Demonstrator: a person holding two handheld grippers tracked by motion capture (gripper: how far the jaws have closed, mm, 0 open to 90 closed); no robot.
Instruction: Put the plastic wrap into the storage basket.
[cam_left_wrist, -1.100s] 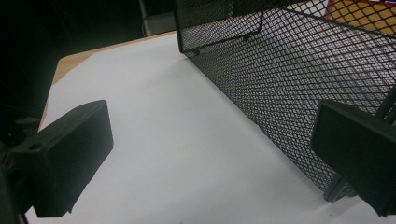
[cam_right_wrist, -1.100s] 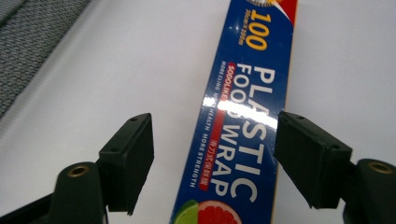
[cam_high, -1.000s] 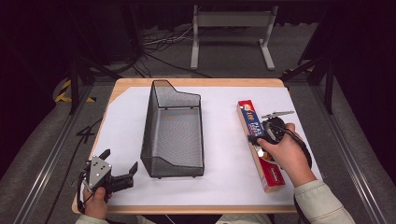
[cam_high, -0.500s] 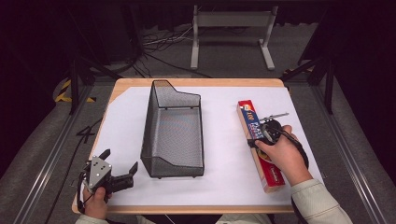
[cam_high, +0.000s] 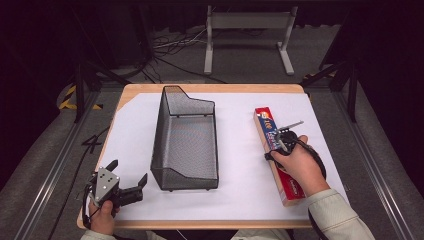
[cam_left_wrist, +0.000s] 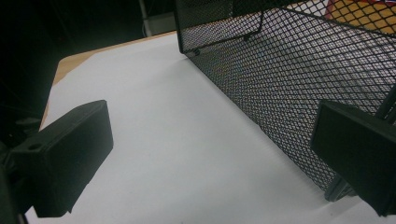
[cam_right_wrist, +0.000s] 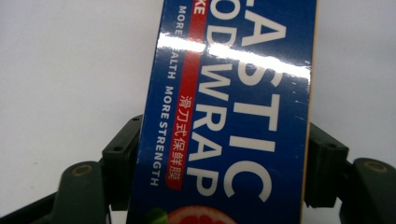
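Wrap box (cam_high: 276, 150) is what our right hand is working on: a long blue and red carton lying flat on the white sheet at the right side of the desk (cam_high: 235, 95), running from the far middle toward the near edge, well apart from the basket.

Going from biggest down, we have the desk first, wooden at its rim and covered by the sheet. Next comes the basket (cam_high: 185, 145), a black mesh tray standing left of centre with its long side running away from us. In the high view we see its whole outline; in the left gripper view we get only its near mesh wall (cam_left_wrist: 289, 93), close up, with something orange glimpsed through the weave.

The box follows. From above, its middle sits under our right hand (cam_high: 295, 167). The right gripper view gives what the high view cannot: the white lettering "PLASTIC FOOD WRAP" and the glare across the glossy face (cam_right_wrist: 233, 116).

Our right gripper (cam_high: 280, 145) straddles the box, one of its fingers (cam_right_wrist: 122, 158) on each long edge. They have just been closing in, yet we cannot tell whether the pads already press on the carton.

Our left gripper (cam_high: 127, 180) rests at the near left corner, just beside the basket, fingers (cam_left_wrist: 70, 158) spread wide with nothing but bare sheet between them.
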